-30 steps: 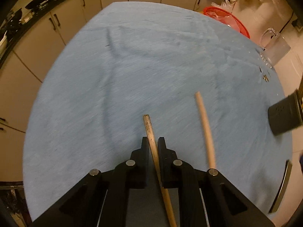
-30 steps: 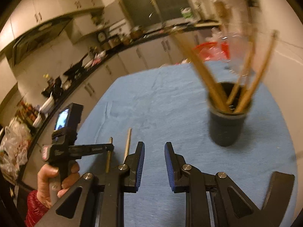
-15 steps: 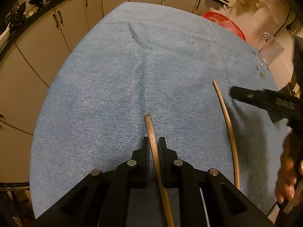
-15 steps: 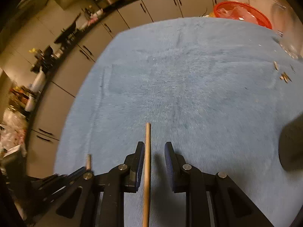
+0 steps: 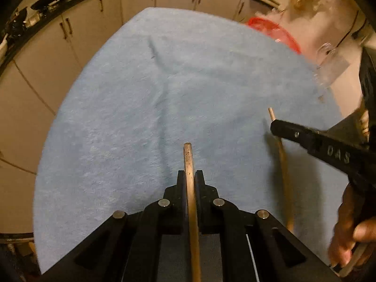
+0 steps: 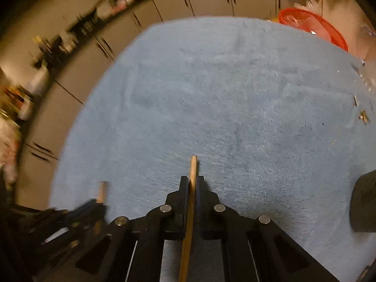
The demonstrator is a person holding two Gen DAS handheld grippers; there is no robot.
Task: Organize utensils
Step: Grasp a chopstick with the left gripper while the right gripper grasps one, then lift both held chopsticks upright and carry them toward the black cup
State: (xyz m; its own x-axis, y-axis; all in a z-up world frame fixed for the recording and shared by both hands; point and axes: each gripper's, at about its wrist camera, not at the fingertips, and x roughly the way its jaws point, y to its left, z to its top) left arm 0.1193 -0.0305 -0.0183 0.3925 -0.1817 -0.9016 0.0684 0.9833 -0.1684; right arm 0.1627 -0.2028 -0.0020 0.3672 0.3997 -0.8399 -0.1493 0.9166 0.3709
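Note:
My left gripper [image 5: 190, 175] is shut on a wooden chopstick [image 5: 188, 157] whose tip juts forward over the blue cloth [image 5: 164, 105]. To its right lies a second chopstick [image 5: 282, 159], with my right gripper [image 5: 273, 127] clamped across it and a hand [image 5: 350, 230] behind. In the right wrist view my right gripper [image 6: 193, 181] is shut on that chopstick [image 6: 193, 166], which runs between the pads and pokes out ahead. My left gripper [image 6: 94, 208] shows blurred at the lower left with its chopstick tip [image 6: 102, 190] above it.
A dark utensil cup [image 6: 363, 202] stands at the right edge of the cloth. A red basket [image 6: 312, 27] and a clear glass jug [image 5: 331, 61] sit at the far right. Small bits [image 6: 363, 116] lie near them. Cabinets [image 5: 77, 35] ring the table beyond its edge.
My right gripper came down from the cup to the second chopstick and shut on it. The left gripper kept its chopstick and shifted slightly.

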